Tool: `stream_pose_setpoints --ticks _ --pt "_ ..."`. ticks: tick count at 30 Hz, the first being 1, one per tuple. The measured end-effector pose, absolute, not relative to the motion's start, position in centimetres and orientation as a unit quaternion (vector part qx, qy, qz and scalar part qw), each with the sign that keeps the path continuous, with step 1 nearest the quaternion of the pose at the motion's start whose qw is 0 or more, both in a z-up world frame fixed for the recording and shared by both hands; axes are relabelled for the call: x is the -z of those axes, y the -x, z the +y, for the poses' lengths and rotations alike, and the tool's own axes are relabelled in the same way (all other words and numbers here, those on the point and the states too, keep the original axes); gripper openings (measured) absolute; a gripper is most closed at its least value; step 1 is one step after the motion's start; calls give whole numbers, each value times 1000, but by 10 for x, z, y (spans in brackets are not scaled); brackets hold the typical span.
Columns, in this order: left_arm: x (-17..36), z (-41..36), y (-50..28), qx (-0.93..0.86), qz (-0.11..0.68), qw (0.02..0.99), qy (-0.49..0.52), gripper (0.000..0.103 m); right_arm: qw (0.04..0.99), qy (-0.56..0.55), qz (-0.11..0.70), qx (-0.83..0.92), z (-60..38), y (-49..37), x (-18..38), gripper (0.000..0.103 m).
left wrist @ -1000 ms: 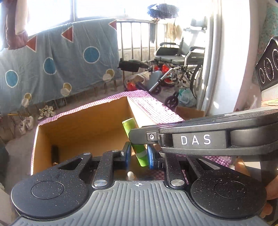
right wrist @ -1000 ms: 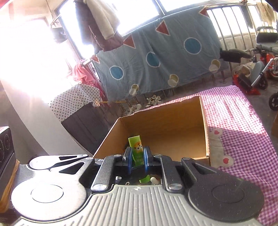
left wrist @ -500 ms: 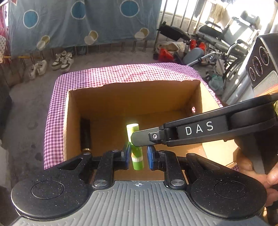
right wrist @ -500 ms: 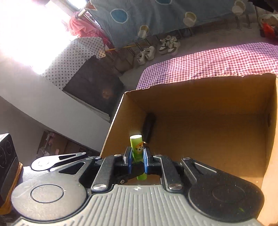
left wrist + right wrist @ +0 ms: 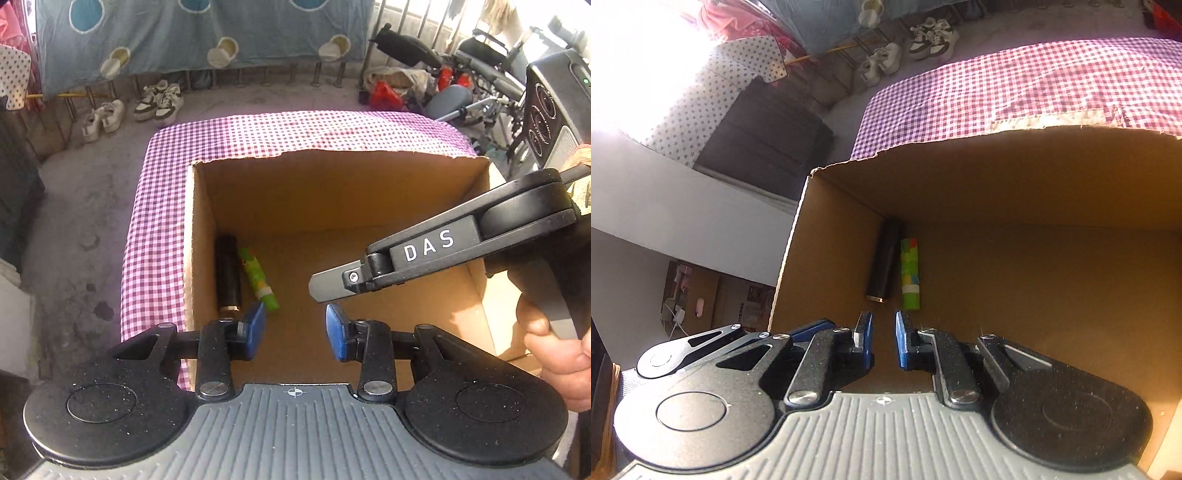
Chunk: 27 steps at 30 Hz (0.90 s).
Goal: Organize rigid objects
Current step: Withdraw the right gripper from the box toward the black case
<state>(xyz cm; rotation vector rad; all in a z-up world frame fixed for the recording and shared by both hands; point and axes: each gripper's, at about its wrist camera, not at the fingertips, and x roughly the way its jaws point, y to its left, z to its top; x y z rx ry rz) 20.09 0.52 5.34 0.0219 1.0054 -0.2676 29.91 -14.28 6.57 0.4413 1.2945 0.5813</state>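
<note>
Two tubes lie side by side on cardboard box floor by its left wall: black tube, green tube touching or nearly so. We see left gripper over box, jaws opening, nothing between. Right gripper narrow, empty. Box sits on purple gingham cloth. Beyond: concrete floor, sneakers, blue hung sheet, probably wheelchair.

green tube: left both jaws, now flat in cardboard box | left gripper: jaws opening, empty
</note>
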Motion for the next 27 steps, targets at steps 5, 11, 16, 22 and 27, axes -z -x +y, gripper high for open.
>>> stream_pose_setpoints --ticks 5,11,16,22,27 --pt "-76 6 -179 139 450 882 -3 45 756 -211 558 -268 -173 -274 -99 15" --pt "-100 -2 -136 158 402 902 -13 57 780 -246 501 -283 -225 -214 -142 16" --pt "-104 -15 -99 185 372 910 -19 68 798 -287 447 -286 -274 -143 -160 17" --pt "-81 -43 -64 226 354 907 -37 79 816 -322 417 -237 -314 -70 -132 32" --pt "-48 -69 -44 258 372 891 -40 83 818 -348 419 -184 -325 -39 -85 40"
